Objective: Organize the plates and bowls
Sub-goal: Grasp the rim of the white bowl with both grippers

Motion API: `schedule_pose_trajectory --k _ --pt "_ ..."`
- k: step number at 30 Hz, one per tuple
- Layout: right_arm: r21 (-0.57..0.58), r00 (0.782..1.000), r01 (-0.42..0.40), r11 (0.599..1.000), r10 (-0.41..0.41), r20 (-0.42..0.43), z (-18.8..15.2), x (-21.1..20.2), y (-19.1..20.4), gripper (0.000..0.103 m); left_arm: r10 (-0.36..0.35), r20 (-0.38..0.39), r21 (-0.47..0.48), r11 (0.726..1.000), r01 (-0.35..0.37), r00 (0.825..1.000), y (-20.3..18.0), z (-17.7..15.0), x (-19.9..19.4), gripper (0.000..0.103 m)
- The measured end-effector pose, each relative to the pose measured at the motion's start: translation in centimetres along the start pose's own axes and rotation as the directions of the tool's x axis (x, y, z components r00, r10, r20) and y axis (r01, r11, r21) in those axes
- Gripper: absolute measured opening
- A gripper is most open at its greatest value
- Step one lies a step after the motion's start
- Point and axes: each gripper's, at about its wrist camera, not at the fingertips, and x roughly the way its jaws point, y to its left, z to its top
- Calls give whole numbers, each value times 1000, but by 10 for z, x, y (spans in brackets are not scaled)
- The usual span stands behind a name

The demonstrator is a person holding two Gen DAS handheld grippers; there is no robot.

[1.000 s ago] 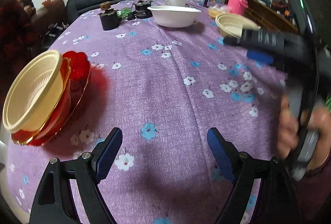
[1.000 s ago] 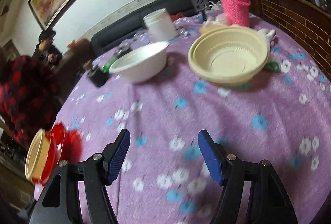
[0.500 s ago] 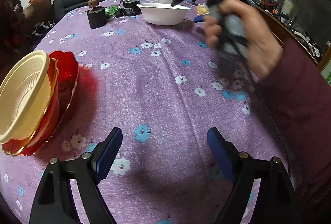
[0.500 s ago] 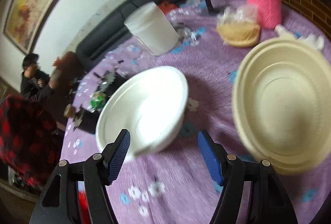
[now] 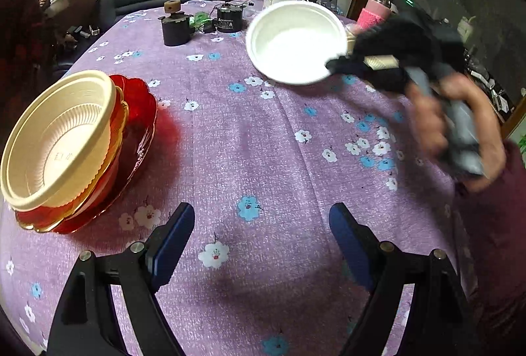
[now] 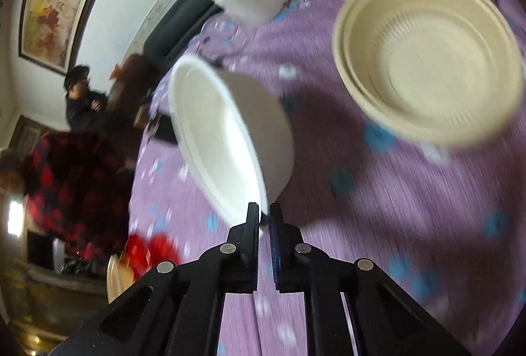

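- While my right tool [image 6: 262, 219] pinches the white bowl [image 6: 227, 139] by its rim, tilted above the bench [image 5: 263, 142], my left tool [image 5: 261, 234] hangs wide, holding nothing.
- Cream bowl [image 5: 59, 139] sits stacked on red plate [image 5: 138, 112].

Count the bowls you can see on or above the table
3. A white bowl tilted, held by its rim in the right gripper; a cream bowl beside it on the table; another cream bowl stacked on the red plates. More may be nested.
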Motion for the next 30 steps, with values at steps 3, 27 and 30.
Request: schedule_pose_trajectory --k 3,27,30 --pt "13 997 -49 999 50 -55 -21 -18 -8 7 -1 8 0 1000 1 1000 -4 1 -6 83" --pt "20 969 2 1000 -7 247 10 -3 -28 45 66 -83 -241 967 -84 994 11 191 128 83" --pt "-6 966 50 999 -47 253 12 1 -28 45 44 -113 -252 965 -71 993 3 205 155 83"
